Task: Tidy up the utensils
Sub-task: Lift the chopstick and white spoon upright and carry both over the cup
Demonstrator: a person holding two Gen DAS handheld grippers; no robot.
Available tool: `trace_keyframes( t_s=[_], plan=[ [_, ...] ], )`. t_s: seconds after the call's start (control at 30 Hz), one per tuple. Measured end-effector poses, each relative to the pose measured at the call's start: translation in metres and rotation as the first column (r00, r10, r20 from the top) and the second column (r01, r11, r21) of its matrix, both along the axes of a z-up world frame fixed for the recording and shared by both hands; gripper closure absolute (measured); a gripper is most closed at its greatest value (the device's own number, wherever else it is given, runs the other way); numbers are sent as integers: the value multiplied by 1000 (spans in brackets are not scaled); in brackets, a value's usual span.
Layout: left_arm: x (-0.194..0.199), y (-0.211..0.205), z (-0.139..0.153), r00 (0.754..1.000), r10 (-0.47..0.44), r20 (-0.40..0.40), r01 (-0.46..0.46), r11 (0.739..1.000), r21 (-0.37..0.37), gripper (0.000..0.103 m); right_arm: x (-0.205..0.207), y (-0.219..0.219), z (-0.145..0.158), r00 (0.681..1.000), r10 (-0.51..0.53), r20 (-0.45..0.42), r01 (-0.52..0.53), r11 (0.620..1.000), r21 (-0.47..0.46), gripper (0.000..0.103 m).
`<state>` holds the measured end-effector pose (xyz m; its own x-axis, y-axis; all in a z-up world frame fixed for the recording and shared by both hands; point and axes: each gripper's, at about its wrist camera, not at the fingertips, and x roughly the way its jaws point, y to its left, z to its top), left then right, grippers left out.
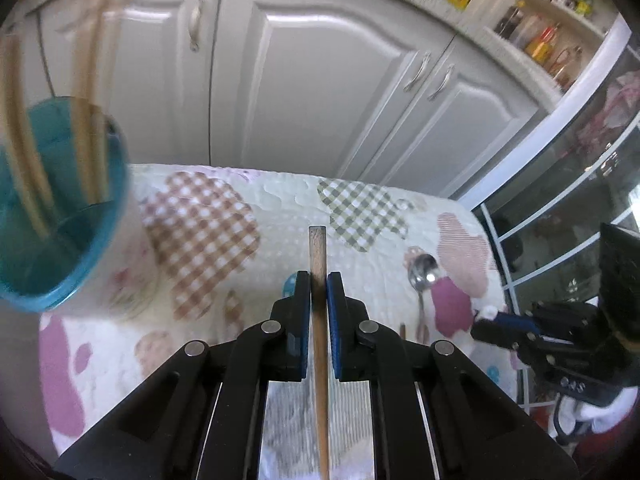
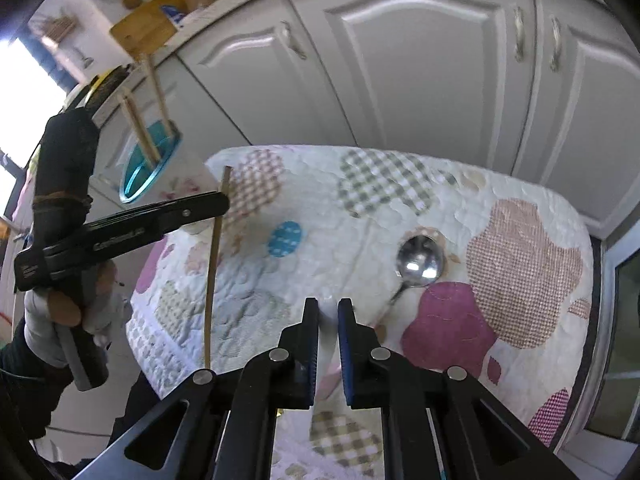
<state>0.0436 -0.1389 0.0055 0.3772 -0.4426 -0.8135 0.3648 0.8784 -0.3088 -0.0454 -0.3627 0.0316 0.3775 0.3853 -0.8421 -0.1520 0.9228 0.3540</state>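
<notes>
- Left tool (image 1: 318,280): clamped on a wooden chopstick (image 1: 317,248), tip poking up past the pads.
- Right tool (image 2: 328,308): narrowly parted, gripping nothing, low over the quilted cloth (image 2: 360,216) on the worktop.
- Metal spoon (image 2: 420,260): flat on the cloth, just beyond the right tool, bowl up.
- Teal cup (image 1: 56,208): far left, holding more chopsticks (image 1: 86,120).
- Grey cupboard doors (image 1: 320,80): behind.

This is a home kitchen. Pale grey cabinet doors (image 1: 328,92) with curved panels and metal handles (image 1: 417,72) run under a countertop. Open corner shelves (image 1: 540,36) hold bottles of sauces and oils (image 1: 542,44). A wooden cutting board (image 2: 144,26) stands on the counter. A patchwork quilted cloth (image 2: 520,248) covers the table.
</notes>
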Motion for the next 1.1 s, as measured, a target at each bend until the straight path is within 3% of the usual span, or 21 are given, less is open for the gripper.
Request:
trace_keyframes(
  t_s=[0.4,1.1],
  plan=[
    [-41,61,76,990,71,125,-62,995,-82,96,-2,51,40,993,78,92,-77,997,-15,96],
    [-51,131,197,919,178,351,-142,982,-126,97,15,93,117,958,145,246,-138,989,-46,96]
  ],
)
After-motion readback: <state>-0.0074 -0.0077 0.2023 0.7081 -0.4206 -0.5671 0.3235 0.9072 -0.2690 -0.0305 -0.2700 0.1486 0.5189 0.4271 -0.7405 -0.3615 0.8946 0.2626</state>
